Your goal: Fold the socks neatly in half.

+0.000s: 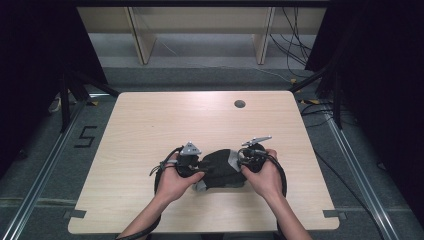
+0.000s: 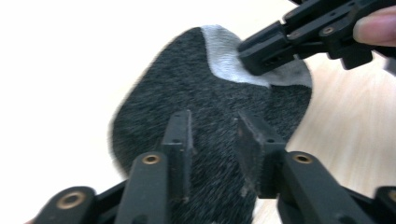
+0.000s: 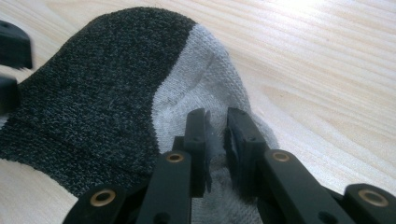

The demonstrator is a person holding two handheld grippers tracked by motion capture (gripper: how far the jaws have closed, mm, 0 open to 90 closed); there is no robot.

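One knitted sock, dark charcoal with a pale grey end, lies lengthwise left-right on the wooden table; the left gripper pinches its dark end and the right gripper its grey end, each narrowly parted.

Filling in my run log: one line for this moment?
left gripper: on sock's dark part | right gripper: pinching grey end | sock on table

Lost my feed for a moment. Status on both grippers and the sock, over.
Left gripper pinching the sock at its dark part. Right gripper shut on its grey end. Sock bunched on the table. Nothing in the way.
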